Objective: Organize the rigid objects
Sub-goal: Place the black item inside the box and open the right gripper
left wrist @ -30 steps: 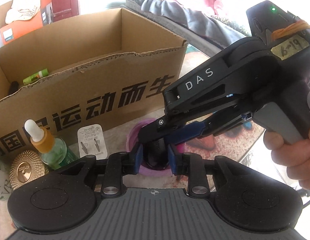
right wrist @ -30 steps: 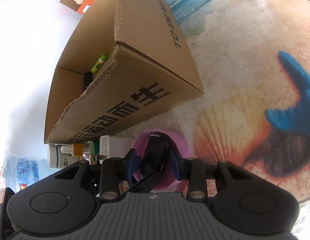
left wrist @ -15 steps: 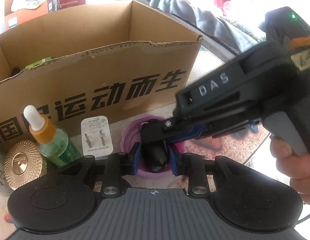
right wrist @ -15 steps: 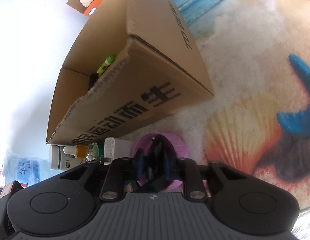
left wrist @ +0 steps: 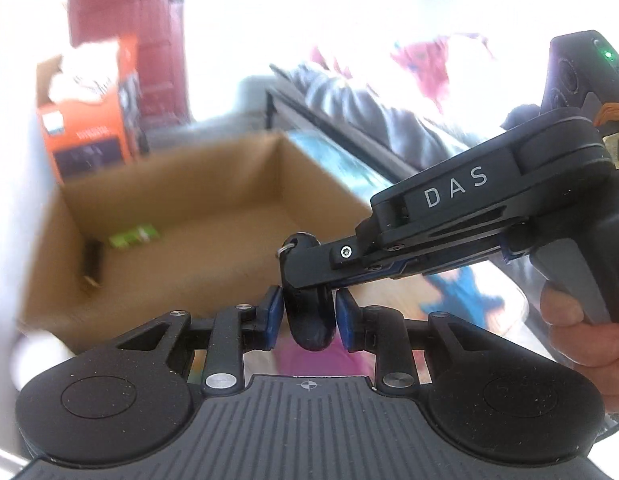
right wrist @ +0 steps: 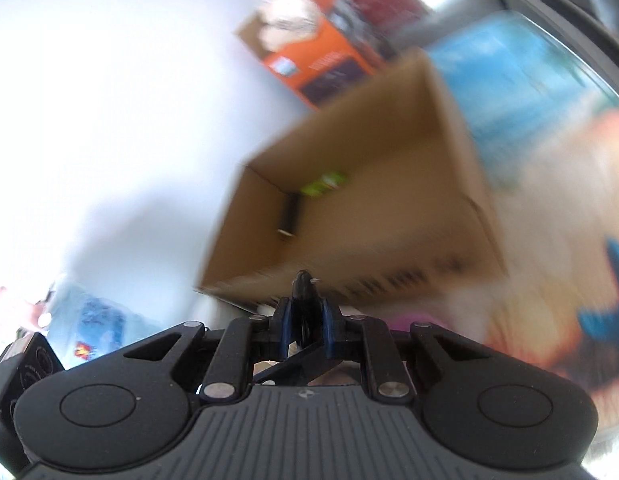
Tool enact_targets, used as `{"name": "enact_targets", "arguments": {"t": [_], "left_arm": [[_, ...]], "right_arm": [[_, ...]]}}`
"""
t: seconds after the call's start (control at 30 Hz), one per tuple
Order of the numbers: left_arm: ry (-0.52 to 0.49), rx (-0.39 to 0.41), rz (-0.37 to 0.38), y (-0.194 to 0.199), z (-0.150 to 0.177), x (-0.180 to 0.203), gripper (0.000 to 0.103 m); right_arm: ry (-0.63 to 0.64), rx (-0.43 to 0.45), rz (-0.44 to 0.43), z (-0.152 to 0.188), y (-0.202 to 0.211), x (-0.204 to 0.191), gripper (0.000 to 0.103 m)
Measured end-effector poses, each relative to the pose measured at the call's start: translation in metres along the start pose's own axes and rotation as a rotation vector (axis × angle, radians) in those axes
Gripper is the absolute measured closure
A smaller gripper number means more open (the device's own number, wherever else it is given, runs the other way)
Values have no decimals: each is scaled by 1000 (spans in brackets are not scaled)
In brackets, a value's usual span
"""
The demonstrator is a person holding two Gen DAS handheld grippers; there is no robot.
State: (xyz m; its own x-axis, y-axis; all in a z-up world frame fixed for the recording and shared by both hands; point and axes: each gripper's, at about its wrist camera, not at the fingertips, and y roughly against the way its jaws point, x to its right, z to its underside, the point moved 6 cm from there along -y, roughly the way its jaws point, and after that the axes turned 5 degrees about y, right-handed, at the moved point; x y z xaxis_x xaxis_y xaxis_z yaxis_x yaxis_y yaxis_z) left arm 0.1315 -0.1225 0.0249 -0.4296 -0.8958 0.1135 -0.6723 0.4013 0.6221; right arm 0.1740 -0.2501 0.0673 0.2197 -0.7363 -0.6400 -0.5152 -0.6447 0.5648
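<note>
A small black oval object with a metal ring (left wrist: 309, 312) hangs in the air in front of the open cardboard box (left wrist: 213, 184). My right gripper (right wrist: 305, 320) is shut on it; it shows edge-on between the blue pads (right wrist: 305, 288). In the left wrist view the right gripper reaches in from the right. My left gripper (left wrist: 309, 316) stands open, its blue pads on either side of the object with small gaps. The box (right wrist: 349, 208) holds a green tube (left wrist: 135, 236) and a dark item (left wrist: 94, 256).
An orange carton (left wrist: 89, 120) stands behind the box. A pink bowl (left wrist: 309, 360) lies on the seashell-print mat below the grippers. Grey cloth on furniture (left wrist: 369, 112) lies at the back right. A plastic bag (right wrist: 93, 320) lies at the left. Both views are motion-blurred.
Both grippers have risen from the pink bowl, lifting the black object with them to the height of the box rim. The right gripper has closed tight on it.
</note>
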Motion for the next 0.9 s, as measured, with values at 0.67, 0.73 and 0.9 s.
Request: {"name": "enact_targets", "arguments": {"t": [0.67,0.73,0.9], "left_arm": [[115,-390,-255,-116,-46,-160,77],[102,-393,-280,-115,-45,-163,76],[97,-365,-291,-104,-49,-164,75]], "right_arm": [[-199,-451,-37,-79,-236,35,85],[-196,-480,-29,-76,-248,37,85],[-196,-529,-29,-70,-268,30,79]]}}
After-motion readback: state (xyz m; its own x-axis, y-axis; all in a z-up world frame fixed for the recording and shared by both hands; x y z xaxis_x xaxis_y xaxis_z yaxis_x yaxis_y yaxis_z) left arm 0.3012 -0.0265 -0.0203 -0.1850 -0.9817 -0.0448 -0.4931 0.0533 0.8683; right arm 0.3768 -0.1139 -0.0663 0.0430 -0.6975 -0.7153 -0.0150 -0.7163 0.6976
